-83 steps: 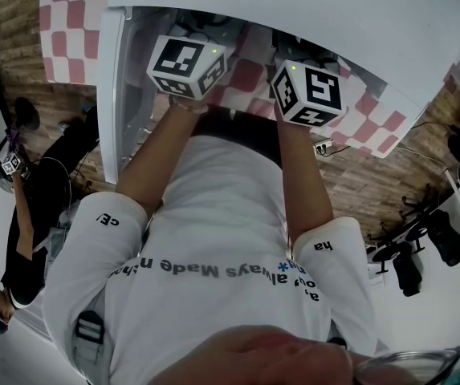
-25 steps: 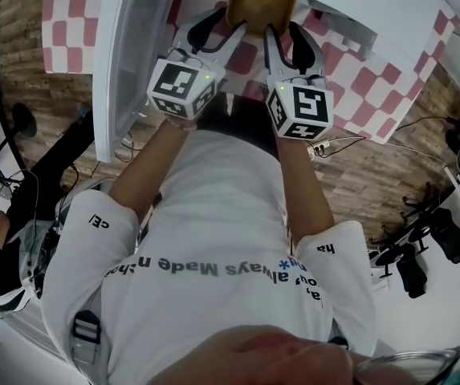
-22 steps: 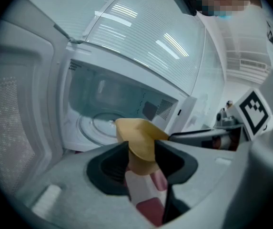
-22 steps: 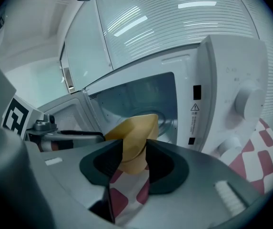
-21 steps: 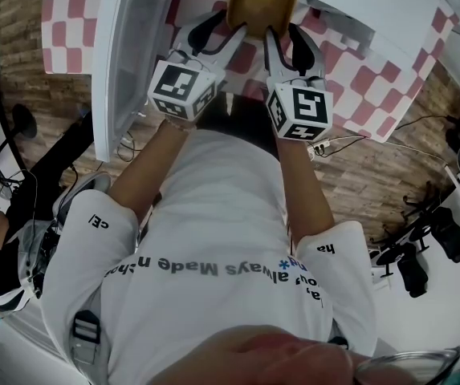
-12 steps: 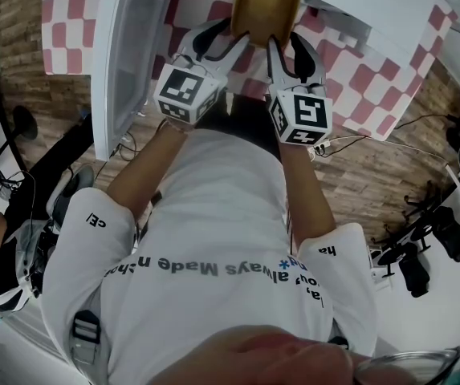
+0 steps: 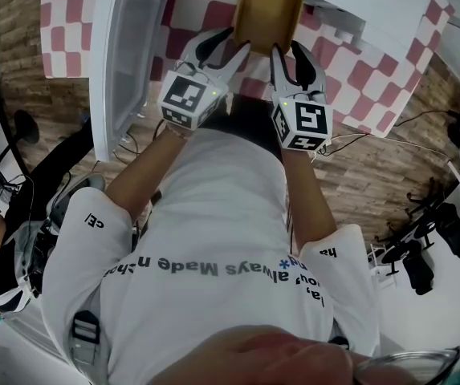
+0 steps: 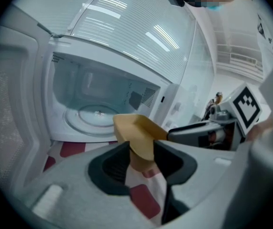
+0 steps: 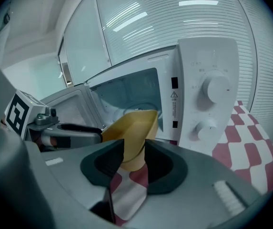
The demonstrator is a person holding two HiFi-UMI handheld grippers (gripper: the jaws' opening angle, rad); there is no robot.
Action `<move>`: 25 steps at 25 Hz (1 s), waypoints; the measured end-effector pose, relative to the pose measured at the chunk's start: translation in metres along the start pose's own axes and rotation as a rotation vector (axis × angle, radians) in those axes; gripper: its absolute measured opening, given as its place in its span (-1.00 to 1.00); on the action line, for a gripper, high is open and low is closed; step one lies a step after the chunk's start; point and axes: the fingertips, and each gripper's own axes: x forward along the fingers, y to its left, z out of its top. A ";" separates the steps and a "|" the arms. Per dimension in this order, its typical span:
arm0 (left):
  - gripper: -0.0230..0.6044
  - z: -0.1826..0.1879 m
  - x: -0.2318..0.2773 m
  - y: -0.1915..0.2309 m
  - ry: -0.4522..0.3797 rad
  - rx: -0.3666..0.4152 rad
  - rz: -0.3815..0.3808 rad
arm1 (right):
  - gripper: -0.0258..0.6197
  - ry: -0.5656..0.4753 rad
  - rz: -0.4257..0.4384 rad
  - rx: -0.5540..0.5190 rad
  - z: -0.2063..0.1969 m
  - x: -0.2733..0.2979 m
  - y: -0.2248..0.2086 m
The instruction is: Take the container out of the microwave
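My left tool (image 8: pixel 141 152) and right tool (image 9: pixel 134 154) each pinch a side wall of the tan container (image 7: pixel 268 10), their jaws having just been closing on it. It hangs outside the open microwave (image 9: pixel 207 94), above the desk's checked cloth (image 7: pixel 358 62). What I see of its inside is plain tan. The microwave's warning label (image 9: pixel 174 95) is too small to read.

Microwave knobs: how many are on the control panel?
2. The upper knob sits midway up the control panel in the right gripper view; the lower knob is directly below it. No others show.
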 end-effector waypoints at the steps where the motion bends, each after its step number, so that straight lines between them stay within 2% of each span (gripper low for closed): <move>1: -0.43 -0.001 0.000 -0.002 0.002 0.001 -0.004 | -0.50 0.003 -0.002 0.001 -0.002 -0.002 -0.001; 25: -0.44 -0.036 0.010 -0.056 0.086 0.048 -0.122 | -0.51 0.080 -0.054 0.014 -0.049 -0.036 -0.030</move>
